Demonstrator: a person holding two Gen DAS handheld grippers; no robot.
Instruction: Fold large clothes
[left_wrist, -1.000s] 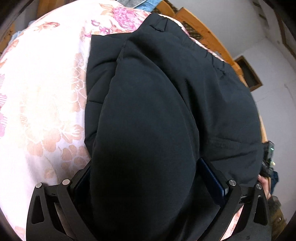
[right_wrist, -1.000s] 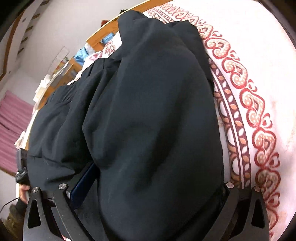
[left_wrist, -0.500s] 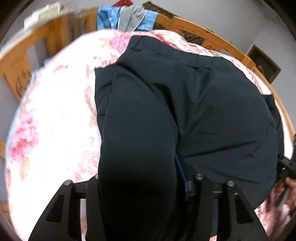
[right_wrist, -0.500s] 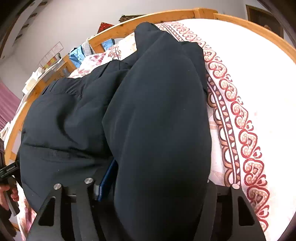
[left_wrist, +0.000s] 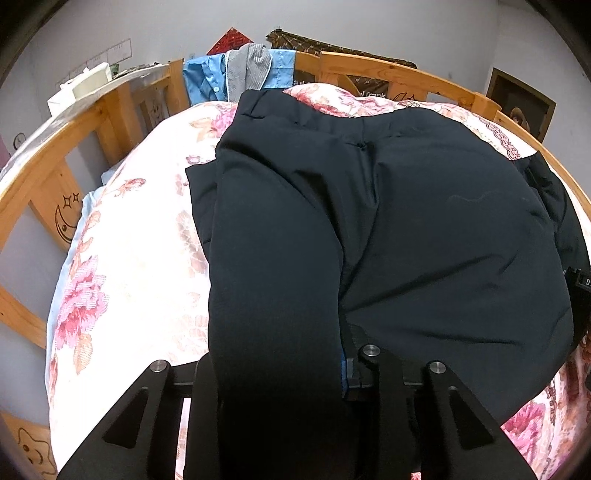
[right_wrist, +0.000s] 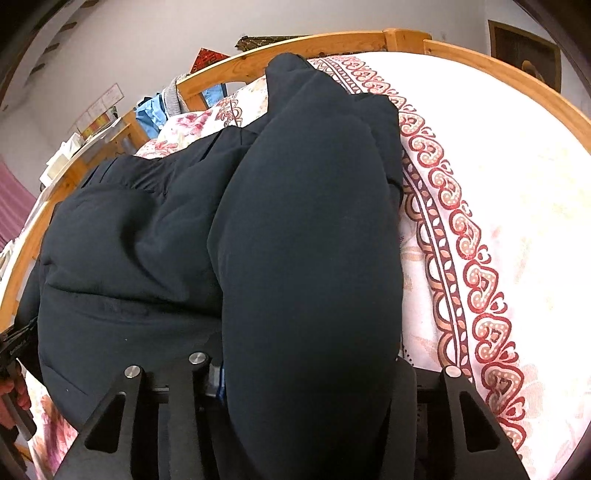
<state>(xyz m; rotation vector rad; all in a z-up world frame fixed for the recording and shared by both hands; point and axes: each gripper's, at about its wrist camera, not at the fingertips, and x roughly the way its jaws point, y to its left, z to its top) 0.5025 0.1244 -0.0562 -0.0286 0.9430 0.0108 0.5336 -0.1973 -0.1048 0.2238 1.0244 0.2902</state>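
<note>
A large black garment (left_wrist: 424, 229) lies spread over a floral quilt (left_wrist: 129, 258) on a bed. In the left wrist view a long raised fold of it runs from the far edge down into my left gripper (left_wrist: 277, 362). Its jaws are closing, and the cloth fills the gap and touches the blue pad (left_wrist: 345, 369). In the right wrist view a thick fold of the black garment (right_wrist: 129, 240) sits between the fingers of my right gripper (right_wrist: 310, 369), whose jaws are also closing on it. The fingertips are hidden under cloth.
A wooden bed rail (left_wrist: 388, 70) rings the bed, and a blue shirt (left_wrist: 207, 79) hangs over it at the back. A white cover with a red heart border (right_wrist: 498, 184) lies to the right. A hand (right_wrist: 14, 398) on the other gripper's handle shows at the left edge.
Both pairs of jaws have narrowed from wide apart onto the folds. Both grippers have risen and tipped back, lifting the cloth, so more of the bed rail and wall shows.
</note>
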